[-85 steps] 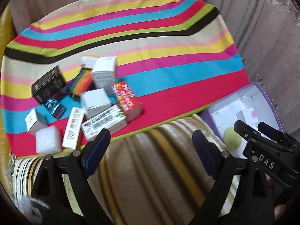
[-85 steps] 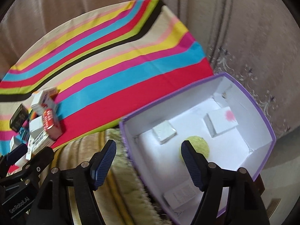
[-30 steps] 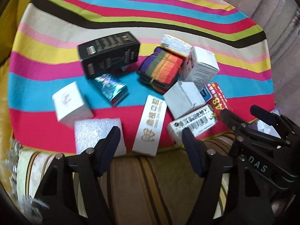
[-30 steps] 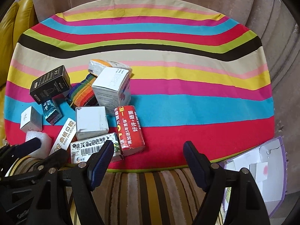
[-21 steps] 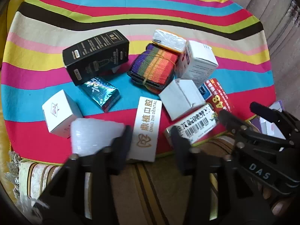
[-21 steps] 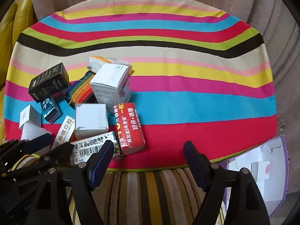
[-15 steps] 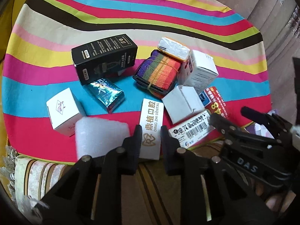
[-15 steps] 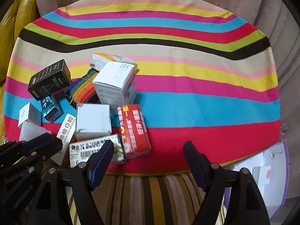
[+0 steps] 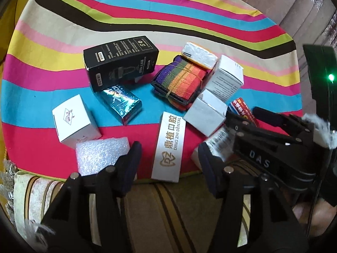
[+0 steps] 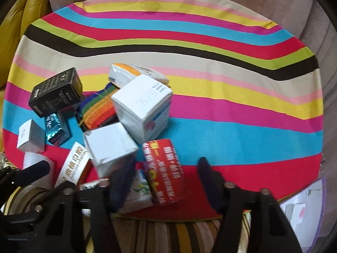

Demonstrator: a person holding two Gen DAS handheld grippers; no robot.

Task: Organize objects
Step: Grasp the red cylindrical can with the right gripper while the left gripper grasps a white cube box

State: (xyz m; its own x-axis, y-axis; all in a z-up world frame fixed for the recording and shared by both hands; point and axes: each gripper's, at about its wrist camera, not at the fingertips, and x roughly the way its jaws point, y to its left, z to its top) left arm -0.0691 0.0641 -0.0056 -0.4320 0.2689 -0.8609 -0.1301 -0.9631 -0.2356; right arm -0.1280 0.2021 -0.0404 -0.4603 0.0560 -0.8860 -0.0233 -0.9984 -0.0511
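Note:
Several small boxes lie in a cluster on the striped cloth point(image 9: 189, 21). My left gripper point(image 9: 168, 160) straddles the white dental box point(image 9: 170, 145) at the cloth's near edge. Its jaws are opening and the pads stand clear of the box. My right gripper point(image 10: 164, 179) hangs over the red box point(image 10: 164, 172), with a barcode box point(image 10: 139, 191) beside its left finger. Its jaws are closing, and a gap shows between the right finger and the red box. In the left wrist view the right gripper point(image 9: 244, 113) covers part of the barcode box point(image 9: 217, 141).
Around them lie a black box point(image 9: 120, 61), a teal foil box point(image 9: 121, 103), a small white box point(image 9: 73, 118), a foam block point(image 9: 99, 154), a rainbow strap bundle point(image 9: 181, 80) and white boxes point(image 10: 143, 105). A purple-rimmed box point(image 10: 305, 210) sits at the lower right.
The left jaws came almost together over the dental box, then parted again. The right gripper moved in and down over the red and barcode boxes, and its jaws narrowed a little.

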